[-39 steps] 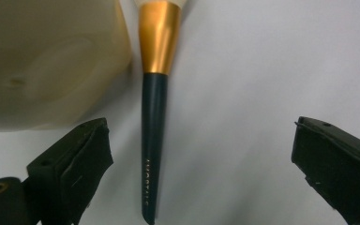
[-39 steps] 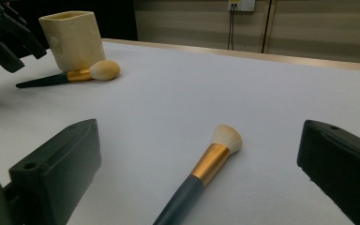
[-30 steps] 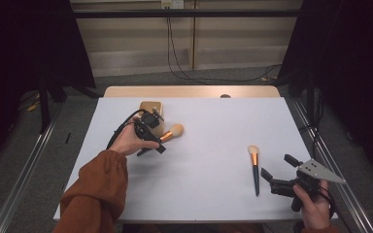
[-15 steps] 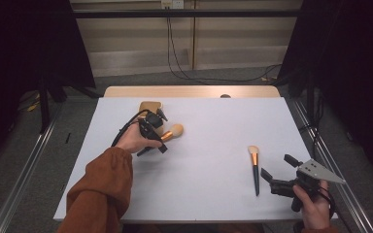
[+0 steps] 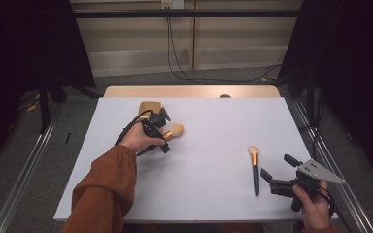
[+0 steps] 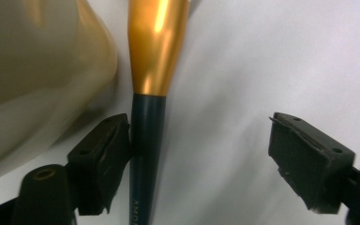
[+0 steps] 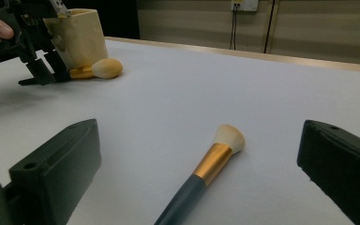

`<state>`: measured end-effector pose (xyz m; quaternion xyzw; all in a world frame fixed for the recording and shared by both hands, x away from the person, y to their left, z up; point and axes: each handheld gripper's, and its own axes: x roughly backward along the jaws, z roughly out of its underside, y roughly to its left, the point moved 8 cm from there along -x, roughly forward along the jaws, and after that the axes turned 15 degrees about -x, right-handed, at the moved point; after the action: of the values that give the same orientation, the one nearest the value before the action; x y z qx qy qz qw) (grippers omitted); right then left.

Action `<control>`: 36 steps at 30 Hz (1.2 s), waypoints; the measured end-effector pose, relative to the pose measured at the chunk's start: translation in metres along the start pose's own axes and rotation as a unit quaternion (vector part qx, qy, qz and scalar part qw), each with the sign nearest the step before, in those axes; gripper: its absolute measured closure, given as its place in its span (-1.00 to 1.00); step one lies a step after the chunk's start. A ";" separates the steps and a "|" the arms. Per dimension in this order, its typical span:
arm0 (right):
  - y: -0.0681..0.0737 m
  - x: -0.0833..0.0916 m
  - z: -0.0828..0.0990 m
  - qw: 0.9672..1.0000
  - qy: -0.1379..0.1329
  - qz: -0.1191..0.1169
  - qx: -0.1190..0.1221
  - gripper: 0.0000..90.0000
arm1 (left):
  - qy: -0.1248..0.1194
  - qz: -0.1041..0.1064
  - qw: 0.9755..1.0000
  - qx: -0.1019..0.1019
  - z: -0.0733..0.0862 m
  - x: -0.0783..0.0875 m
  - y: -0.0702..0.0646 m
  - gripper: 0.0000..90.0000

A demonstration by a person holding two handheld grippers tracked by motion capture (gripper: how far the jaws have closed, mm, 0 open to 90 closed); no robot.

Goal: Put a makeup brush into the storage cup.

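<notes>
The left gripper (image 6: 201,154) has just been closing around brush 1's (image 6: 152,61) dark handle, only 1 pad touching. The light, stiff, slick handle suits gripping near the gold ferrule. The right gripper (image 7: 201,173) stands released near brush 2 (image 7: 206,171).

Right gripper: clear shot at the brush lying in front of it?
Probably yes. The right gripper is open, and the flat-topped brush lies on bare table straight ahead between its jaws. The left gripper is busy far off, beside the cup.

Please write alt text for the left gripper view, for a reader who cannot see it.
A makeup brush with a gold collar and dark handle lies on a white table between the left gripper's two black jaws, touching one while the other stands apart. A beige cup sits beside it.
</notes>
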<state>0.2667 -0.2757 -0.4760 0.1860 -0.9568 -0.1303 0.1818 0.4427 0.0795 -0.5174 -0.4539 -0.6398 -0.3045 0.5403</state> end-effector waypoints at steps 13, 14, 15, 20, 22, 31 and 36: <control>0.000 0.000 0.000 1.000 0.002 -0.001 0.000 -1.00 | 0.021 -0.032 0.999 -0.007 -0.006 -0.010 0.002 -0.22; 0.000 0.000 0.000 1.000 0.001 -0.001 0.000 -1.00 | 0.023 -0.034 0.999 -0.011 -0.005 -0.011 0.004 -0.14; 0.000 0.000 0.000 1.000 0.001 -0.001 -0.002 -1.00 | 0.023 -0.038 0.999 -0.010 -0.006 -0.012 0.005 -0.14; 0.000 0.000 0.000 1.000 0.001 -0.001 -0.001 -1.00 | 0.028 -0.041 0.999 -0.006 -0.006 -0.013 0.006 -0.01; 0.001 0.000 0.000 1.000 0.001 -0.002 -0.001 -1.00 | 0.032 -0.046 0.998 -0.009 -0.006 -0.012 0.008 0.09; 0.001 0.000 0.001 1.000 0.004 -0.003 -0.001 -1.00 | 0.041 -0.049 0.998 -0.007 -0.007 -0.012 0.009 0.22; 0.002 -0.001 0.002 1.000 0.006 -0.005 -0.001 -1.00 | 0.045 -0.052 0.998 -0.011 -0.007 -0.011 0.008 0.34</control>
<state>0.2660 -0.2738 -0.4771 0.1917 -0.9546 -0.1306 0.1867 0.4533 0.0739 -0.5276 -0.4116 -0.6339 -0.3595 0.5472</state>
